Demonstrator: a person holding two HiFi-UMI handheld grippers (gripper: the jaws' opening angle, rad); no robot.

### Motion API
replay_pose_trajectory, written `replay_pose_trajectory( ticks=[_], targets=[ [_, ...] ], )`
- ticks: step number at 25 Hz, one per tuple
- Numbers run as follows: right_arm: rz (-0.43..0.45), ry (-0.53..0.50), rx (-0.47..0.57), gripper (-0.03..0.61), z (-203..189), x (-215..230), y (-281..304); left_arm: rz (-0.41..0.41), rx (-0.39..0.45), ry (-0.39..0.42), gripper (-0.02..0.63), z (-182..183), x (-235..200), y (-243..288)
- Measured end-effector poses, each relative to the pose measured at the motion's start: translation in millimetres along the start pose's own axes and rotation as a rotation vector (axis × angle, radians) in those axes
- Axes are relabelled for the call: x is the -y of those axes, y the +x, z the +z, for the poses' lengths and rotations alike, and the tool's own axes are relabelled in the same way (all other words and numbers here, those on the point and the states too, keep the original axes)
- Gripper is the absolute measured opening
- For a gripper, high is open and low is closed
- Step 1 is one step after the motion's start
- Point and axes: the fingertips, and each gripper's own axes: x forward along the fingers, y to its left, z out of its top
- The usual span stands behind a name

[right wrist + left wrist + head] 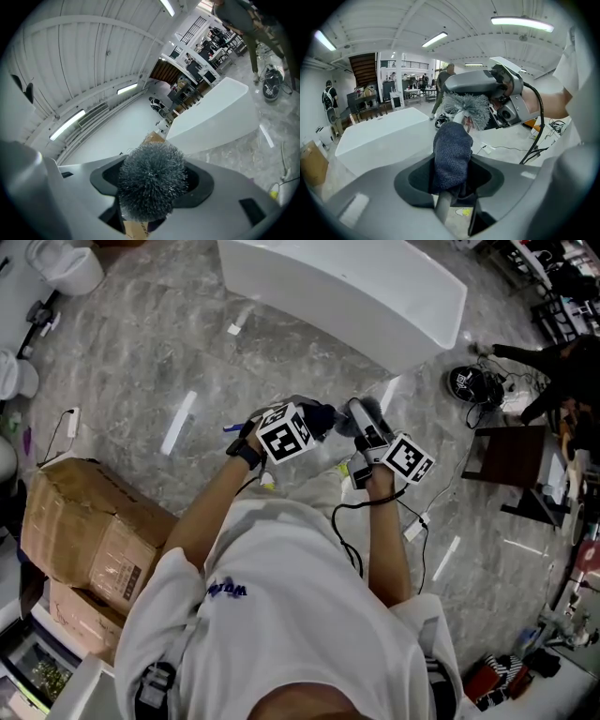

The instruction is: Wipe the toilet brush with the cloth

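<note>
Toilet brush [151,180] handle behind bristles

Your long white ceiling strip lights [522,22] streak glare across the glossy grey marble floor [131,362]; gripper-view edges bend, darken.

Cloth [451,154] just left of the toilet brush [467,106]
</note>
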Motion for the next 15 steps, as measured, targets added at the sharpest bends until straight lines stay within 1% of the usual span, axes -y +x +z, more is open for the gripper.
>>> replay_pose_trajectory(
  ticks=[9, 15],
  targets=[
    [-0.015, 0.004, 0.014, 0.282, 10, 5, -8, 0.008, -0.003, 0.043, 0.179, -6, -1, -4],
    [0.006, 0.002, 0.018, 0.282, 10, -5, -3, 0.025, 0.014, 0.083, 0.181, 2, -2, -11]
  ],
)
